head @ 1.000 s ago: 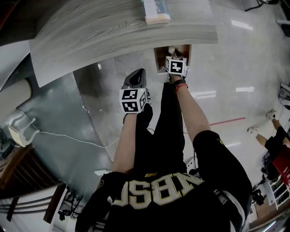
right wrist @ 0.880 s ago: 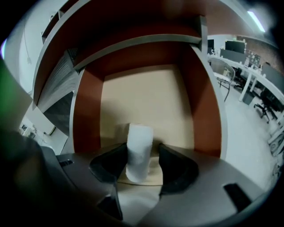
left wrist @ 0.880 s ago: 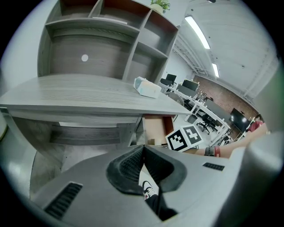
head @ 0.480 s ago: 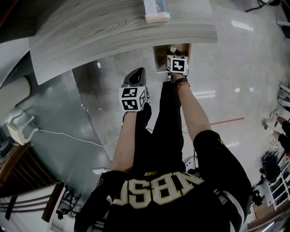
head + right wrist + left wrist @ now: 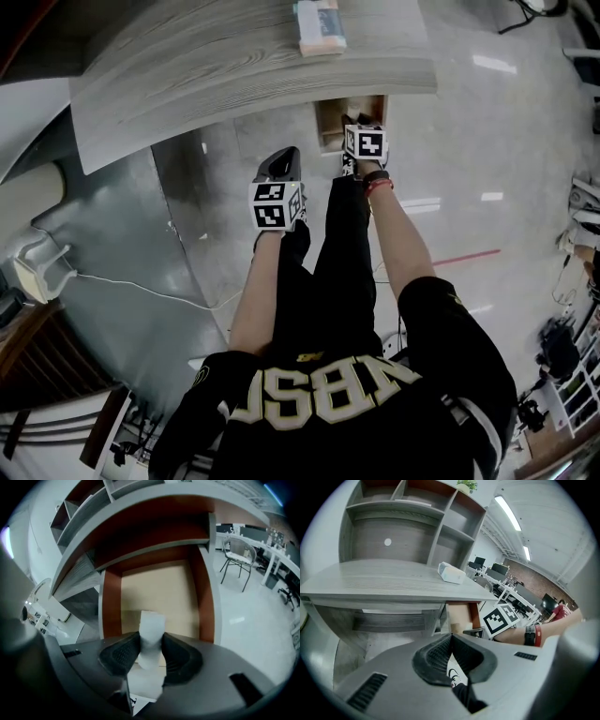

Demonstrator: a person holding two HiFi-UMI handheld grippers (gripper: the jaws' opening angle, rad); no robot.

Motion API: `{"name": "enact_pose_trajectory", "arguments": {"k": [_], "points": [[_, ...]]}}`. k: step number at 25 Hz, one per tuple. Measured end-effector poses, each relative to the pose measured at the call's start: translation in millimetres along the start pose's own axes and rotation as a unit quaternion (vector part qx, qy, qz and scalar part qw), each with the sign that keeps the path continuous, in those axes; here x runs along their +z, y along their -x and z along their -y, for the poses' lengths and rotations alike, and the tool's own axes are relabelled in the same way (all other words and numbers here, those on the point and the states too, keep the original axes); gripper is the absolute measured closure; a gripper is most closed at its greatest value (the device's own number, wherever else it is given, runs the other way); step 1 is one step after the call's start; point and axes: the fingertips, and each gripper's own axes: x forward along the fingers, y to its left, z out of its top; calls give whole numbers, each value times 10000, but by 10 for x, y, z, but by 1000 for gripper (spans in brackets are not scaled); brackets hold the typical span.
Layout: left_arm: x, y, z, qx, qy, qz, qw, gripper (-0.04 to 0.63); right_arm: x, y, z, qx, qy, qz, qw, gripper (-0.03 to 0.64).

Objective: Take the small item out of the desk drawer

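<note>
Now, the right gripper [image 5: 150, 640] reaches into the open drawer [image 5: 111, 603] under the front edge of the desk [image 5: 234, 70]. Its jaws are closing, and the small white item [image 5: 152, 619] stands upright between them, with both dark pads against its sides. The item is inside the drawer, over the pale bottom panel and near the front, between the two reddish-brown side walls. The right wall lies close beside the gripper and the left one a little further off. The grey desk top overhangs the drawer from above, so in the head view only the front part of the drawer shows past the edge.

The left gripper [image 5: 451, 637] is held outside the drawer, off to its left and in front of the desk. Its jaws are pressed together with nothing between them. Past them a black trouser leg and a shoe [image 5: 453, 677] show against the shiny floor.

On the desk top, near the front edge and above the drawer, lies a pale box [image 5: 317, 28]. A grey shelf unit [image 5: 408, 522] rises behind the desk, with a small green plant [image 5: 464, 485] on top. The right forearm wears a red band [image 5: 377, 183] at the wrist. A thin white cable [image 5: 141, 287] runs across the floor to the person's left, and an office chair [image 5: 236, 557] stands well off to the right of the desk.
</note>
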Motion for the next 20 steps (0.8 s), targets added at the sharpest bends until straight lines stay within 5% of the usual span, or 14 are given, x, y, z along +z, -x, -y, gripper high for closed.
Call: {"name": "enact_pose_trajectory", "arguments": {"k": [20], "points": [[279, 551, 137, -108, -229, 329, 9991, 581, 196, 1297, -257, 139, -44, 814, 9966, 469]]}}
